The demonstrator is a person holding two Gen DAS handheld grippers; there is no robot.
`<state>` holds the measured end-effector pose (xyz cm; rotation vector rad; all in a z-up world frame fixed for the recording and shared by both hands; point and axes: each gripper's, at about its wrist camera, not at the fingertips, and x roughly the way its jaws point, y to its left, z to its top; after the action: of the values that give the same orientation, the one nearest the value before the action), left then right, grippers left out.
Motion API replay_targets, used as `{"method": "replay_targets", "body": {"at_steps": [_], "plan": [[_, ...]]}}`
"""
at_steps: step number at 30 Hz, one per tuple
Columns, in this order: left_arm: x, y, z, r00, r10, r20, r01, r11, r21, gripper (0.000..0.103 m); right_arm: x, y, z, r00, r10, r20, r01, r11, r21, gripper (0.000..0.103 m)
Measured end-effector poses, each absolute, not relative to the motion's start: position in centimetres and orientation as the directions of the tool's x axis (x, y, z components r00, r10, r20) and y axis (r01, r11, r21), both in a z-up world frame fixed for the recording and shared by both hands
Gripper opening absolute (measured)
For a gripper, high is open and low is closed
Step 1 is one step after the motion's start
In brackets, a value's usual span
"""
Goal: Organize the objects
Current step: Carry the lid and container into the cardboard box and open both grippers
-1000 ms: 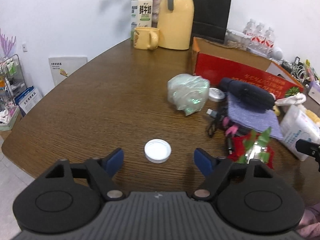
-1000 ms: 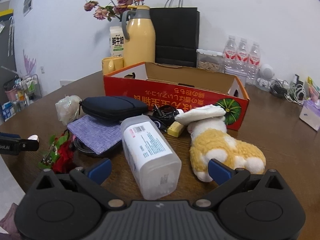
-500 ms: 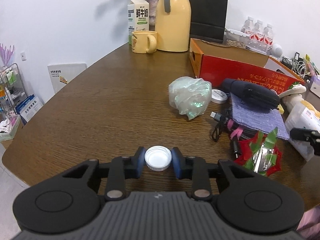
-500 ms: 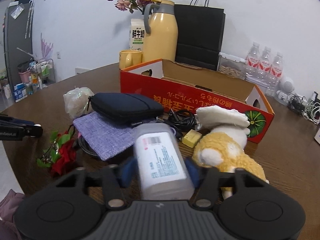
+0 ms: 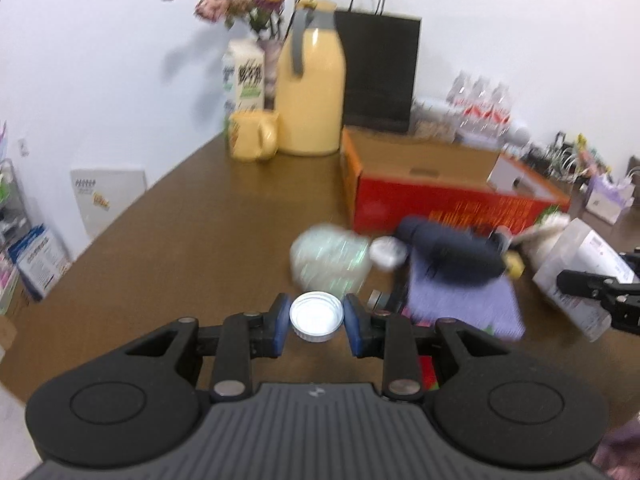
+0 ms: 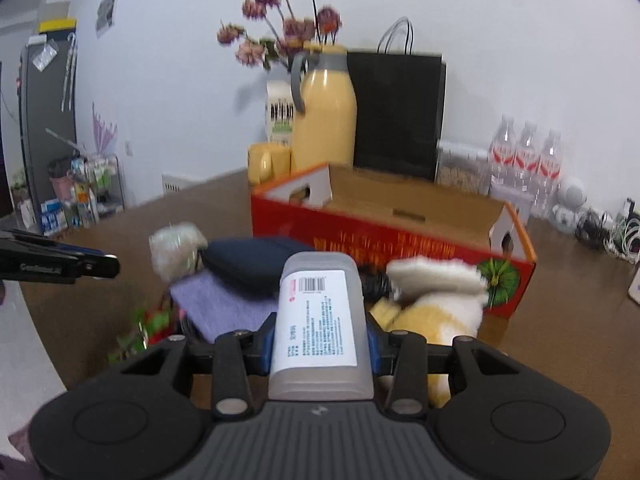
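My left gripper (image 5: 317,323) is shut on a small white lid (image 5: 317,316), held just above the brown table (image 5: 192,240). My right gripper (image 6: 320,344) is shut on a translucent plastic bottle (image 6: 320,312) with a white barcode label, lifted off the table; the same bottle (image 5: 580,268) shows at the right of the left wrist view. Behind stands an open red cardboard box (image 6: 400,236). In front of it lie a dark blue pouch (image 6: 256,264), a purple cloth (image 6: 224,304), a yellow and white plush toy (image 6: 436,300) and a crumpled clear bag (image 5: 328,260).
At the back stand a yellow jug (image 5: 312,100), a yellow mug (image 5: 252,140), a milk carton (image 5: 244,76), dried flowers (image 6: 280,36), a black paper bag (image 5: 380,72) and water bottles (image 6: 528,160). Red-green decoration (image 6: 148,324) lies near the table's front edge. Cables (image 6: 600,228) clutter the far right.
Both grippers went from open to shut, the left on the white lid and the right on the bottle. Both then rose a little, lifting their objects off the table.
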<state>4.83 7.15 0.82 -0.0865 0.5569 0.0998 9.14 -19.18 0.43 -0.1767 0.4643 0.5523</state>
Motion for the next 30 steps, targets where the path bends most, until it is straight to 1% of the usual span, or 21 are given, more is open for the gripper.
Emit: {"method": "replay_targets", "body": {"at_steps": [4, 10, 13, 16, 19, 23, 26, 29, 30], "plan": [[7.3, 6.4, 3.3, 0.872, 0.031, -0.489, -0.082, 0.993, -0.083, 0.029, 10.4, -19.4, 2.3, 0.788, 0.462, -0.407, -0.523, 0.851, -0.045, 0.040], [12.5, 4.5, 6.5, 0.903, -0.006, -0.429, -0.038, 0.995, -0.094, 0.029, 14.5, -20.0, 4.9, 0.849, 0.421, -0.320, -0.461, 0.886, -0.058, 0.040], [15.9, 3.5, 7.5, 0.908, -0.022, -0.419, -0.026, 0.994, -0.109, 0.029, 17.5, -20.5, 5.9, 0.873, 0.391, -0.293, -0.422, 0.905, -0.051, 0.040], [19.3, 2.5, 7.8, 0.906, -0.033, -0.422, -0.022, 0.992, -0.124, 0.029, 20.6, -20.7, 6.2, 0.889, 0.359, -0.285, -0.385, 0.922, -0.042, 0.040], [22.9, 1.6, 7.5, 0.899, -0.032, -0.437, -0.031, 0.990, -0.137, 0.029, 24.2, -20.8, 5.7, 0.894, 0.327, -0.307, -0.352, 0.936, -0.029, 0.040], [26.7, 1.1, 6.3, 0.888, -0.028, -0.459, -0.052, 0.985, -0.162, 0.029, 28.7, -20.7, 4.3, 0.891, 0.264, -0.369, -0.292, 0.956, -0.021, 0.040], [28.8, 0.7, 5.3, 0.882, -0.009, -0.472, -0.068, 0.987, -0.147, 0.029, 31.1, -21.1, 2.7, 0.880, 0.235, -0.412, -0.258, 0.966, 0.001, 0.040], [30.2, 0.5, 4.0, 0.863, -0.013, -0.505, -0.071, 0.987, -0.146, 0.029, 32.4, -21.4, 1.5, 0.861, 0.227, -0.455, -0.250, 0.968, 0.010, 0.040], [30.7, 0.3, 3.4, 0.846, -0.002, -0.534, -0.076, 0.989, -0.125, 0.029, 32.6, -21.4, 1.2, 0.853, 0.230, -0.468, -0.252, 0.968, 0.015, 0.040]]}}
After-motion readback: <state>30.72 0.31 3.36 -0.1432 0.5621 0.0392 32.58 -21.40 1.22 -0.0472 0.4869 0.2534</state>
